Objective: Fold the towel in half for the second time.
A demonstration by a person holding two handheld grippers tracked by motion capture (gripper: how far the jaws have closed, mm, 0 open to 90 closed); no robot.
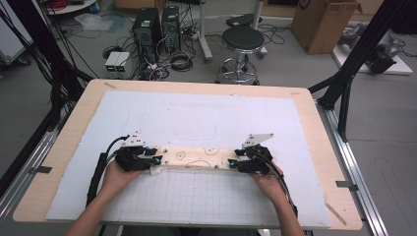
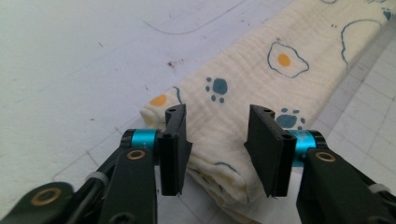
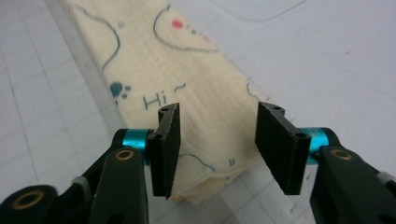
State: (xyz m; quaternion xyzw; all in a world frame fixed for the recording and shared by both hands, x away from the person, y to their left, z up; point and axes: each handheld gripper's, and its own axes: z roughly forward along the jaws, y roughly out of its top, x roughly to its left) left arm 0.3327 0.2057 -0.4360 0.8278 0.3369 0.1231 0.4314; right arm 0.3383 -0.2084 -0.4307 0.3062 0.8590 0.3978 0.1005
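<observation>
At table centre: left gripper (image 2: 217, 149), jaws wide, straddling one end of a folded cream printed cloth (image 1: 196, 157); right gripper (image 3: 219, 149), jaws wide, straddling the other end. Cloth lies flat on the white mat (image 1: 196, 113). Step, likely: pre-grasp. Next needs both jaws closing on the layered ends together.

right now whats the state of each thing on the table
patterned cloth: folded into a long narrow strip, lying flat on the mat
left gripper: open, jaws either side of the cloth's end
right gripper: open, jaws either side of the other end
white mat: spread flat
</observation>
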